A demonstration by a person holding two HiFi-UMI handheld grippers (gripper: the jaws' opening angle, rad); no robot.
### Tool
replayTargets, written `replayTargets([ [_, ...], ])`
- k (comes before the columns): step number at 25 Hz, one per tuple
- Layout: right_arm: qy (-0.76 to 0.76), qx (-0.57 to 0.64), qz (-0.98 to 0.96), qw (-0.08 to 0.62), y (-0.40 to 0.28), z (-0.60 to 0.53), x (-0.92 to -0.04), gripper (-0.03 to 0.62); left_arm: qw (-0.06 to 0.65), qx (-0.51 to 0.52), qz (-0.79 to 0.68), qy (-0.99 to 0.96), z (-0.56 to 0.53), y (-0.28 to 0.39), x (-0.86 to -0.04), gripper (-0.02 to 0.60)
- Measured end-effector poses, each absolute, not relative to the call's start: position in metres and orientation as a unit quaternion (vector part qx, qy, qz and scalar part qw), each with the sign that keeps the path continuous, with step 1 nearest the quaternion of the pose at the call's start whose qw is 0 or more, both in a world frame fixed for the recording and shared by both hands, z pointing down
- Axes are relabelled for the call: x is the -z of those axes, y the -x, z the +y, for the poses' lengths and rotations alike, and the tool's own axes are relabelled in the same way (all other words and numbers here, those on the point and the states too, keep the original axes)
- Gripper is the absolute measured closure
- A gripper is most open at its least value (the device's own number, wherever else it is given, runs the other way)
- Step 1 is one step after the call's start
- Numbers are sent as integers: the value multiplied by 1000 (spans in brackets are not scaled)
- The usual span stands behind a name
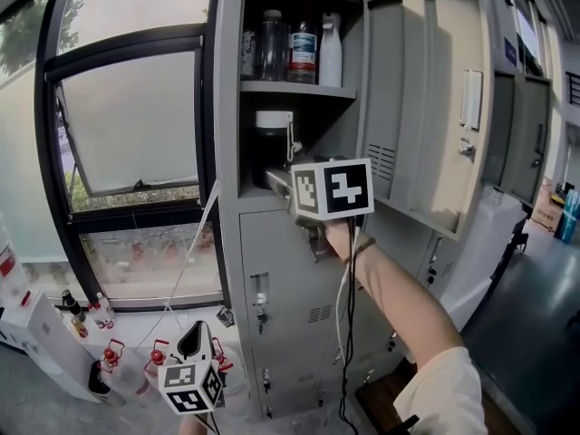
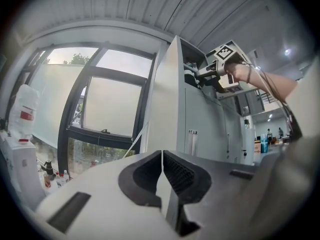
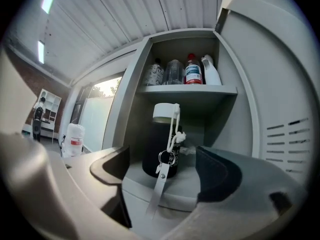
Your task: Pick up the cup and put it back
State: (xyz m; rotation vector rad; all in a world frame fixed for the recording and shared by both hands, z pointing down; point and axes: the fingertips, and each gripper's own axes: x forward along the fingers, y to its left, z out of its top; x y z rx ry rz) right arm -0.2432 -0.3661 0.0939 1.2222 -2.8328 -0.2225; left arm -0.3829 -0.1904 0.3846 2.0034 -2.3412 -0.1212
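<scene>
Right gripper view: right tool (image 3: 162, 156) released, jaws wide apart, nothing gripped. Cup (image 3: 159, 146), black with white lid (image 3: 165, 112), stood upright on middle shelf (image 3: 192, 186) of open locker (image 1: 272, 279), just ahead of jaws, untouched. Strap (image 3: 159, 189) hung from cup over shelf edge. Bottles (image 3: 186, 70) lined shelf above. Left tool (image 2: 161, 170) clenched, empty, held low near window (image 2: 112, 104).

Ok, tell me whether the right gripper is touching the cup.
Apart. The right gripper view shows the right gripper, jaws open, short of the cup, bare shelf between.
</scene>
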Motion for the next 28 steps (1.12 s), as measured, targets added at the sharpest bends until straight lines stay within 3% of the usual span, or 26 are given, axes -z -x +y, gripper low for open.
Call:
replayTargets([
  [28,-375,48,-920,107,295,-429,-87,148,52,36,-769,-636,-192,411,-404,568],
])
